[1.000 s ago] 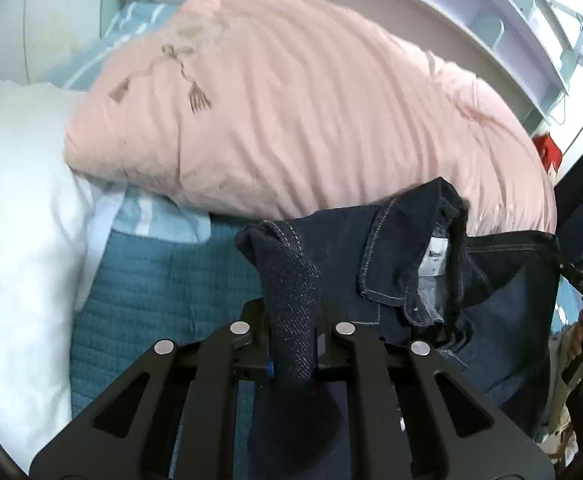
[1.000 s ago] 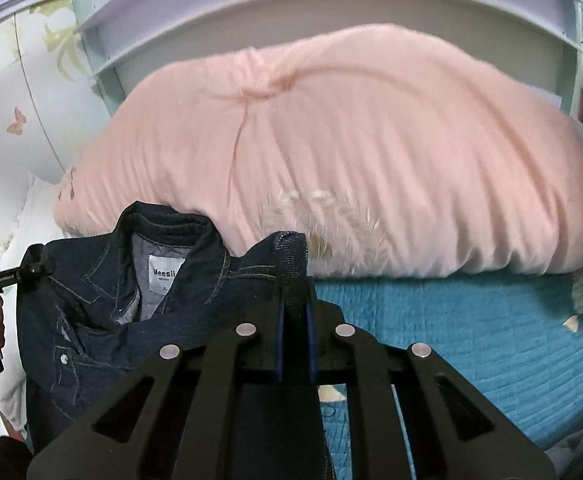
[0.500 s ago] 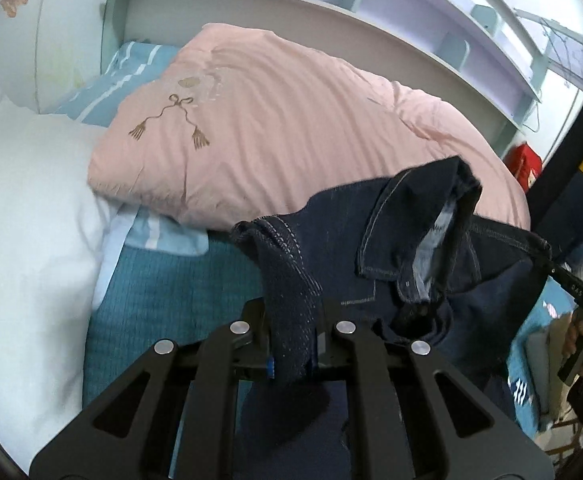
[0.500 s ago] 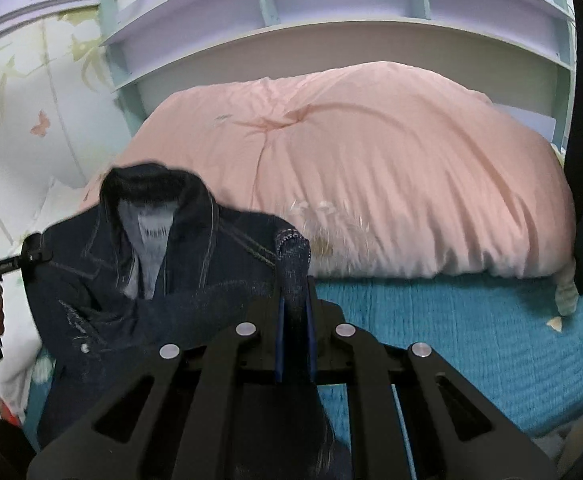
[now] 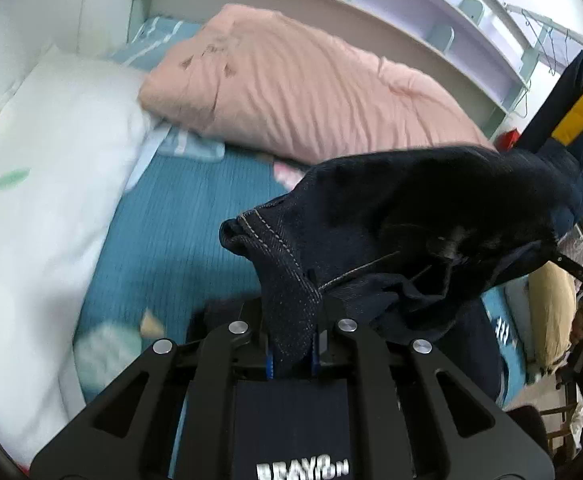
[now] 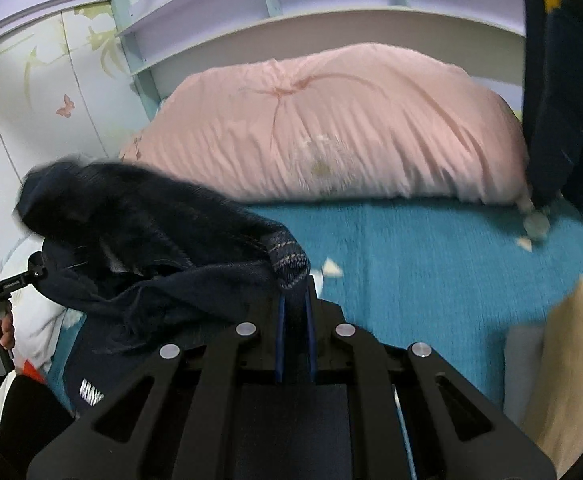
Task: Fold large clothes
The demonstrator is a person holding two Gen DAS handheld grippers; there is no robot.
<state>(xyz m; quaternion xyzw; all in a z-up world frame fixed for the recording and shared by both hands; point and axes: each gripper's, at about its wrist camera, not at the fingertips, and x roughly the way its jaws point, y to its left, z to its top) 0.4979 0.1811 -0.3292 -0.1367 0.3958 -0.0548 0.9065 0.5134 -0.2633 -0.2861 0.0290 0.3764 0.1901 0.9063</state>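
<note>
A dark blue denim jacket (image 5: 419, 216) hangs in the air between both grippers, above a teal quilted bedspread (image 5: 179, 240). My left gripper (image 5: 291, 354) is shut on one stitched edge of the jacket, which bunches and blurs to its right. In the right wrist view my right gripper (image 6: 293, 320) is shut on another edge of the jacket (image 6: 143, 240), whose bulk sags to the left. Each view catches the other hand-held gripper's handle at its border.
A big pink duvet (image 5: 311, 88) lies along the back of the bed, a white pillow (image 5: 39, 184) at the left. Lilac shelves (image 6: 291, 12) line the wall. A dark garment with a yellow patch (image 5: 571, 120) hangs at the right. A beige cushion (image 6: 571, 360) sits near right.
Both grippers have pulled back from the pink duvet, carrying the jacket; more teal bedspread shows. The jacket's collar and label have flipped out of sight and the cloth is blurred.
</note>
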